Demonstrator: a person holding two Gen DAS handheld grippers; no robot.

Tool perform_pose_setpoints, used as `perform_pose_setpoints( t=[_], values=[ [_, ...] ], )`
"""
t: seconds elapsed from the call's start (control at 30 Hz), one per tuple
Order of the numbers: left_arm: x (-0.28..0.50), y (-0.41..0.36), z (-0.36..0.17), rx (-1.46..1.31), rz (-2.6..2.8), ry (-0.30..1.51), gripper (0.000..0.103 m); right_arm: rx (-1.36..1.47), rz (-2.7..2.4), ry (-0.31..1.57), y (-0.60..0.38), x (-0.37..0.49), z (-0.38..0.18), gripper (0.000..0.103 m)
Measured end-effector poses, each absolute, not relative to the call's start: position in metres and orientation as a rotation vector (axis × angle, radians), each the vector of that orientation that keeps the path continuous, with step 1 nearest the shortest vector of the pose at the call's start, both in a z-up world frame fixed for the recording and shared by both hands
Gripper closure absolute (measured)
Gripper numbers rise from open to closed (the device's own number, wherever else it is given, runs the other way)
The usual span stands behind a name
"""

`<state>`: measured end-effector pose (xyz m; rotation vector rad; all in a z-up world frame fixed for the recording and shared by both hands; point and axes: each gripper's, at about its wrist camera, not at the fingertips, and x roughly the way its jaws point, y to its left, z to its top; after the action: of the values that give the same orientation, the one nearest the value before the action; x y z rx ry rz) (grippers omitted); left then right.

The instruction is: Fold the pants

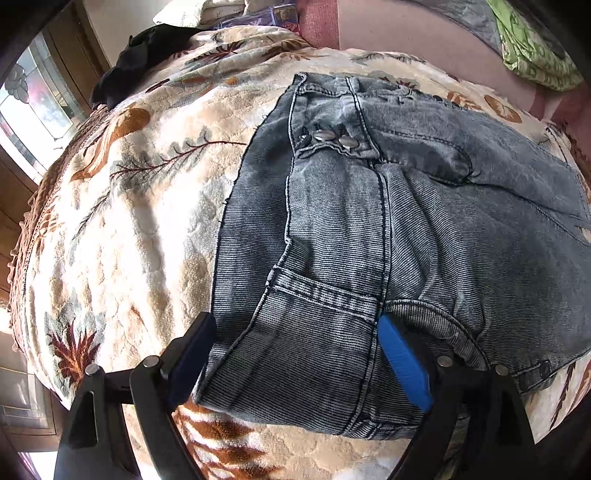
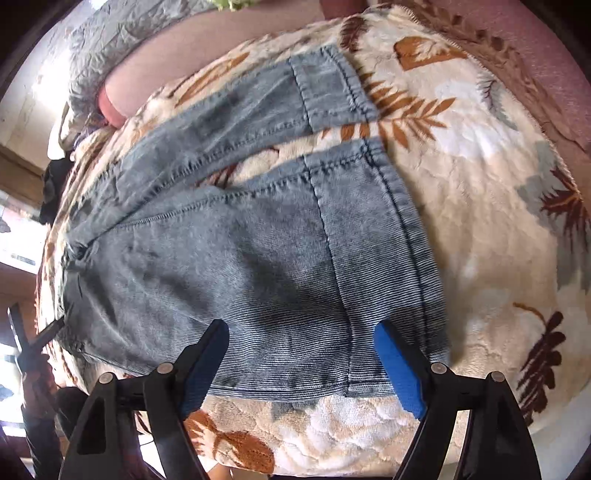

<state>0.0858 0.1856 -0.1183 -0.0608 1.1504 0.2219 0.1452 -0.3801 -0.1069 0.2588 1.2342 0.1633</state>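
Grey-blue denim pants (image 1: 369, 221) lie flat on a leaf-patterned blanket (image 1: 129, 221). In the left wrist view the waistband with metal buttons (image 1: 332, 138) points away, and my left gripper (image 1: 295, 325) is open, its fingers straddling the near waistband corner just above the cloth. In the right wrist view the two leg cuffs (image 2: 369, 206) lie side by side, slightly apart. My right gripper (image 2: 301, 332) is open over the near leg's hem, holding nothing.
A black garment (image 1: 144, 51) lies at the far left of the bed. A pink bolster (image 1: 424, 33) and green patterned cloth (image 1: 532, 48) sit behind the pants. Wooden window frames (image 1: 22, 122) are on the left. The blanket's front edge (image 2: 295, 465) is close below the right gripper.
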Motion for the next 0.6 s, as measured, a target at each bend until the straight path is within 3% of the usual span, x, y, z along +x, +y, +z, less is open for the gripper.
perform_pose_setpoints(
  t=[0.1, 0.2, 0.3, 0.43, 0.6],
  values=[
    [0.076, 0.178, -0.110, -0.014, 0.227, 1.111, 0.013, 0.328, 0.289, 1.163, -0.377, 0.131, -0.090, 0.019],
    [0.077, 0.183, -0.131, 0.004, 0.220, 1.186, 0.011, 0.354, 0.276, 1.276, -0.382, 0.131, -0.123, 0.021],
    [0.074, 0.192, -0.127, -0.071, 0.225, 1.186, 0.009, 0.589, 0.294, 1.224, -0.410, 0.124, -0.129, 0.022],
    [0.070, 0.189, -0.111, -0.003, 0.269, 1.118, 0.009, 0.427, 0.247, 1.179, -0.403, 0.115, -0.101, 0.021],
    [0.071, 0.206, -0.130, -0.100, 0.280, 1.195, 0.009, 0.562, 0.171, 1.191, -0.430, 0.116, -0.130, 0.020]
  ],
)
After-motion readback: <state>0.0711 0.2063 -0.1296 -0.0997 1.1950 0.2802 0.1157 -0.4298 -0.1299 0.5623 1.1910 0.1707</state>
